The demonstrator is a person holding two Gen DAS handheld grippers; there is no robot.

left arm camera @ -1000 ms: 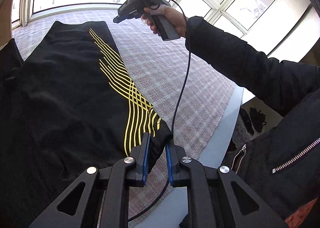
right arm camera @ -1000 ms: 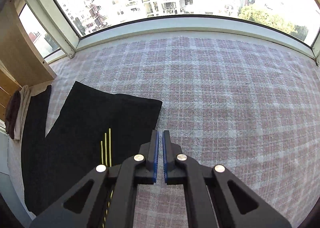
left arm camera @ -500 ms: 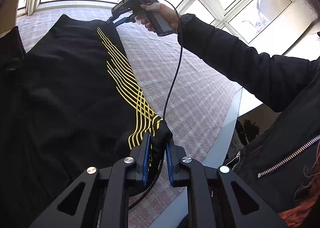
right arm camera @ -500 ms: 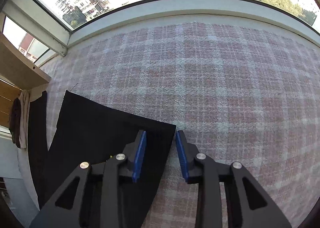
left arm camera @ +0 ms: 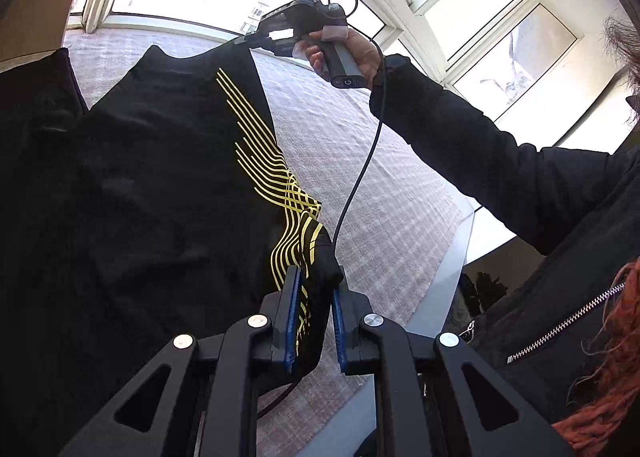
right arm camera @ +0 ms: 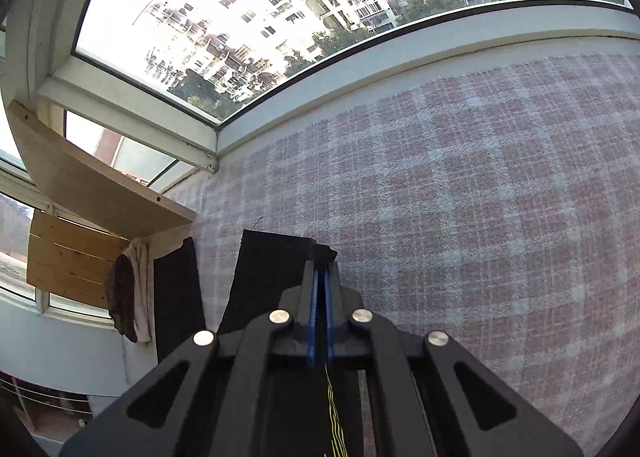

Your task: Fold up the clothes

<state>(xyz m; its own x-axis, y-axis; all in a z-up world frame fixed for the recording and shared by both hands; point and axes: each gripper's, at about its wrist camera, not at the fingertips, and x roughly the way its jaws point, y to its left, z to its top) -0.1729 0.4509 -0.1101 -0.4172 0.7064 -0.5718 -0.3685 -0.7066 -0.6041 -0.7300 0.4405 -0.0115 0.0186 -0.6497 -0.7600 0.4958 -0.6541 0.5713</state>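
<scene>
A black garment (left arm camera: 140, 197) with yellow wavy lines lies spread on the plaid cloth. My left gripper (left arm camera: 316, 277) is shut on its near corner, and the fabric bunches between the blue pads. In the left wrist view the right gripper (left arm camera: 256, 41), held in a person's hand (left arm camera: 352, 53), bites the garment's far corner. In the right wrist view the right gripper (right arm camera: 321, 269) has its jaws closing tight, with the black corner (right arm camera: 320, 251) pinched between them. That corner is lifted off the cloth.
The pink plaid cloth (right arm camera: 480, 217) covers the table up to the window sill (right arm camera: 400, 57). A second black piece (right arm camera: 176, 297) lies at the left. The table's near edge (left arm camera: 452, 277), a dark sleeve (left arm camera: 500, 169) and a hanging cable (left arm camera: 360, 177) are on the right.
The right gripper went down to the far corner, opened, then shut on it and raised it. The left gripper shifted along with the near corner still held.
</scene>
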